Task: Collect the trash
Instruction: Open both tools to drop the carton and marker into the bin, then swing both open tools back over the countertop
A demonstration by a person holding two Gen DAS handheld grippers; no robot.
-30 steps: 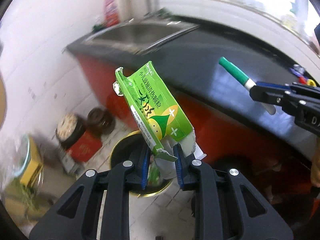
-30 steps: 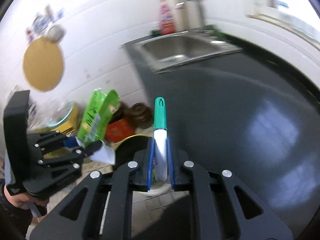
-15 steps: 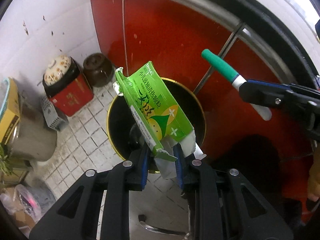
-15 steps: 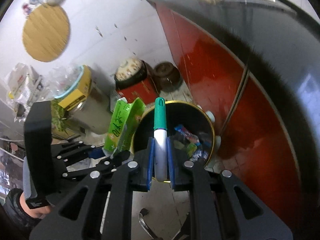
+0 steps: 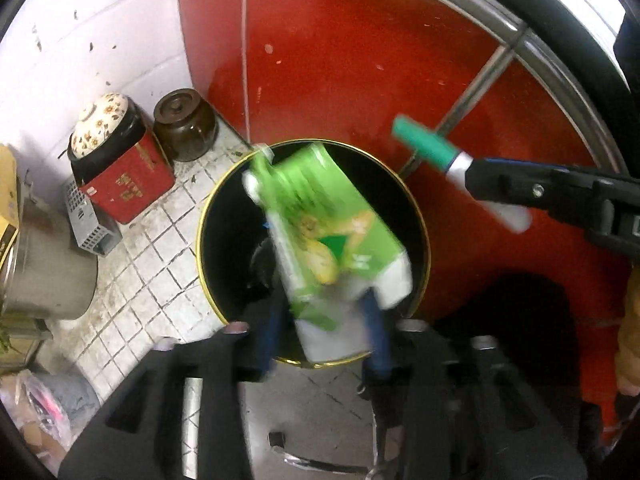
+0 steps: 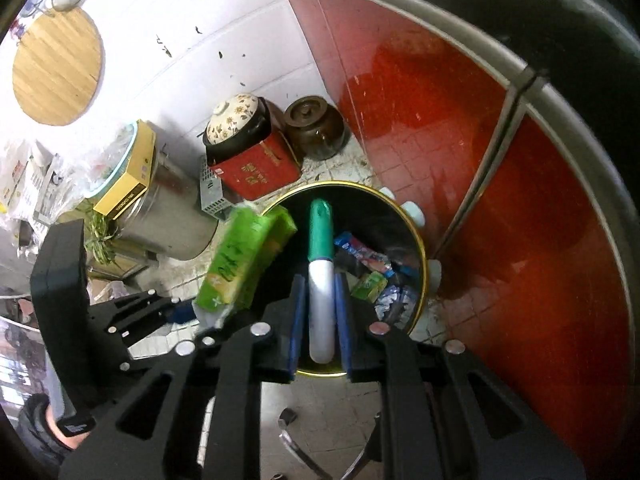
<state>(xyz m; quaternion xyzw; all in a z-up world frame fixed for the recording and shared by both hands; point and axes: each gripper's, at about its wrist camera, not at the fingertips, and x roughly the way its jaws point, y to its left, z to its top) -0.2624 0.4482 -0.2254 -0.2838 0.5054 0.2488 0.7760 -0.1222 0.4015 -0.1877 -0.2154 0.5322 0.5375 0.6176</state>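
A crushed green drink carton (image 5: 324, 232) is blurred and tilted between the spread fingers of my left gripper (image 5: 324, 320), over the round black trash bin with a gold rim (image 5: 416, 200). My left gripper is open. The carton also shows in the right wrist view (image 6: 244, 264), beside the left gripper (image 6: 176, 312). My right gripper (image 6: 320, 312) is shut on a white marker with a green cap (image 6: 321, 280), held above the bin (image 6: 416, 236). In the left wrist view the marker (image 5: 448, 160) and right gripper (image 5: 480, 188) are at the right of the bin.
The bin holds several wrappers (image 6: 372, 264). A red cabinet front (image 5: 360, 60) stands behind it. A red box with a floral-lidded pot (image 5: 116, 160), a brown jar (image 5: 184, 124) and a metal pot (image 6: 168, 216) stand on the tiled floor at the left.
My left gripper's fingers have spread apart and the green carton has tipped and slid down between them over the bin. The right gripper still holds the marker above the bin.
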